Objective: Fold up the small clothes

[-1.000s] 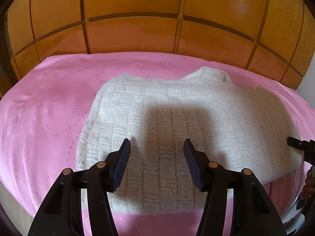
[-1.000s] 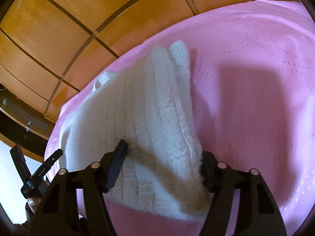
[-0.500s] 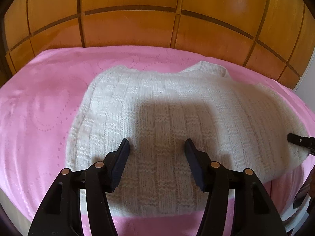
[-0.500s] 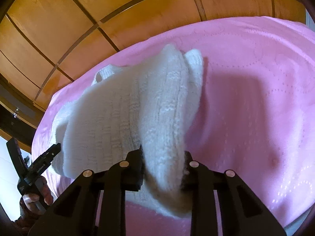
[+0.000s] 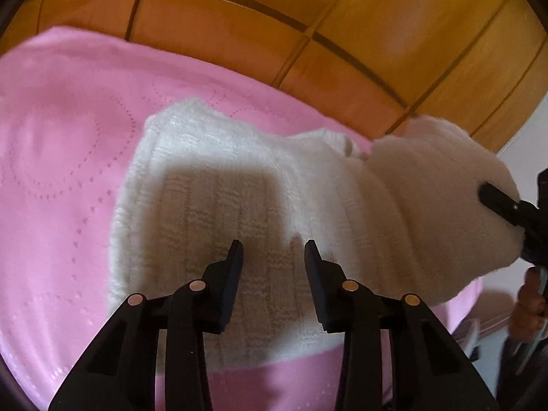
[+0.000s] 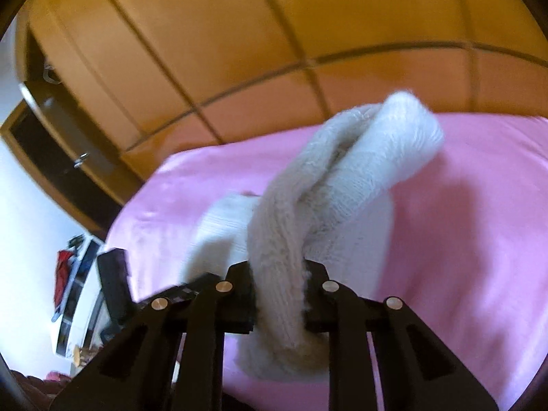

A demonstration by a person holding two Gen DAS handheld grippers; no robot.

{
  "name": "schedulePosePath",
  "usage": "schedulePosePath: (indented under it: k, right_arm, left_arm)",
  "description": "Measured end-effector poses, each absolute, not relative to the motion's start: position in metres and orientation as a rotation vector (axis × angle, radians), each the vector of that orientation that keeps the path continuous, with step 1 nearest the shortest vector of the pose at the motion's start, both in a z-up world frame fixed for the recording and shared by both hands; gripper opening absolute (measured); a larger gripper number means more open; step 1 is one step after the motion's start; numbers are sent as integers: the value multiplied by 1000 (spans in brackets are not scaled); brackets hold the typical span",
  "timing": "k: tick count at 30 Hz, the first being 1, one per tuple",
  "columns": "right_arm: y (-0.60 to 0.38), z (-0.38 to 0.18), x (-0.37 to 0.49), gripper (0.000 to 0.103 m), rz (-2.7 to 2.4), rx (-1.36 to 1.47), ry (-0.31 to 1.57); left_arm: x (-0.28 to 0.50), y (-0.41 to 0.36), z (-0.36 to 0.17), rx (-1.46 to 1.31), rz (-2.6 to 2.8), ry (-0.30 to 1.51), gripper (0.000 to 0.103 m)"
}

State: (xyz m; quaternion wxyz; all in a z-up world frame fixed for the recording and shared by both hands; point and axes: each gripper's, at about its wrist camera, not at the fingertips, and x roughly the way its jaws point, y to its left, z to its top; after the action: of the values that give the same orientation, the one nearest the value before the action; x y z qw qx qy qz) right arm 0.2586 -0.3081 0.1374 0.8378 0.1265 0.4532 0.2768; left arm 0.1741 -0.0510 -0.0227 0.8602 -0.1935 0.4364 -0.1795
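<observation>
A white knitted sweater [image 5: 219, 205] is spread on the pink bedspread [image 5: 61, 178], in front of the orange wooden panelling [image 5: 359, 34] that stands behind the bed. Most of the sweater lies flat, but the side farthest from the left gripper [image 5: 273, 251] is lifted off the bedspread and bunched into a thick roll. That roll is pinched between the jaws of the right gripper [image 6: 278, 270], whose jaws have just been closing and are now pressed tight on the knit, with a fold of the sweater [image 6: 342, 185] trailing from them down to the bedspread [image 6: 462, 239]. The left gripper is held over the near part of the sweater. Its jaws have just been closing and stand partly open, with nothing gripped between them. Whether its fingertips rest on the knit cannot be told from this angle. Part of a hand [image 5: 529, 303] is seen at the sweater's lifted side, below the right gripper [image 5: 507, 205].
</observation>
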Motion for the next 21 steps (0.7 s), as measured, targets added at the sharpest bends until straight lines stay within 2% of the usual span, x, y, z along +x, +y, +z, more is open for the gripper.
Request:
schedulePosePath:
  k: [5,10,12,13,14,16,21]
  right_arm:
    - [-228,131,262,16,705,211,964]
    - [-158,80,261,16,739,87,1058]
    - [-142,64,257,17,749,35,1066]
    - [-139,60,253,19,772,15,1065]
    - [-138,60,251,31,794,24,1065]
    - [-147,65,247,48,845,82,1049]
    - [-200,86,234,50,819,149,973]
  left_arm:
    - [170,-8,-14,-523,-357,882,37]
    - [164,30,-14,-630,-344,861,37]
    - [161,40,-14,-666,-356,859,46]
    - [160,44,-14,-691,-369,856,56]
    - [158,47,-13,-720,-384,851,60]
    - [157,51,-11,-768,-418,847,63]
    - [157,50,-7,-844,-491,858,69]
